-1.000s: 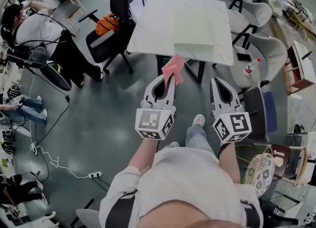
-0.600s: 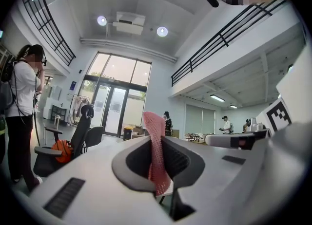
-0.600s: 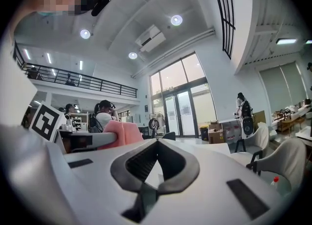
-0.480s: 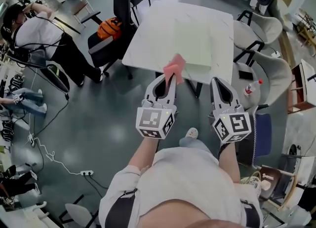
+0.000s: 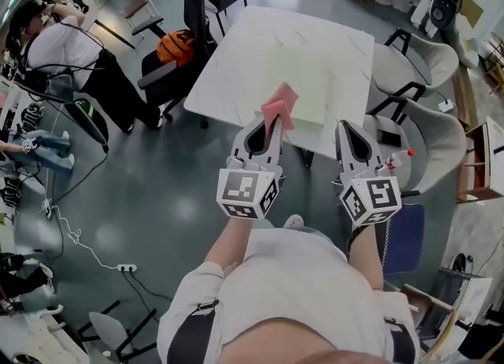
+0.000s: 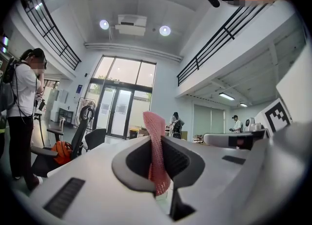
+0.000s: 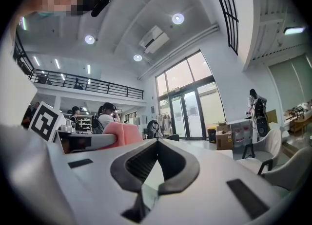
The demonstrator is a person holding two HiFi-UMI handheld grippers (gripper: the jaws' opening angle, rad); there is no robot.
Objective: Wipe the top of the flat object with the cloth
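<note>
The left claw (image 5: 266,124) pinches the pink cloth (image 5: 280,104) at seven o'clock of the flat board (image 5: 311,71) on the tabletop (image 5: 228,63). The right claw (image 5: 345,128), at its three o'clock, is pressed together and empty.

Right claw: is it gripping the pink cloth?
No, the right claw has its jaws together with nothing between them; the pink cloth is pinched in the left claw.
</note>
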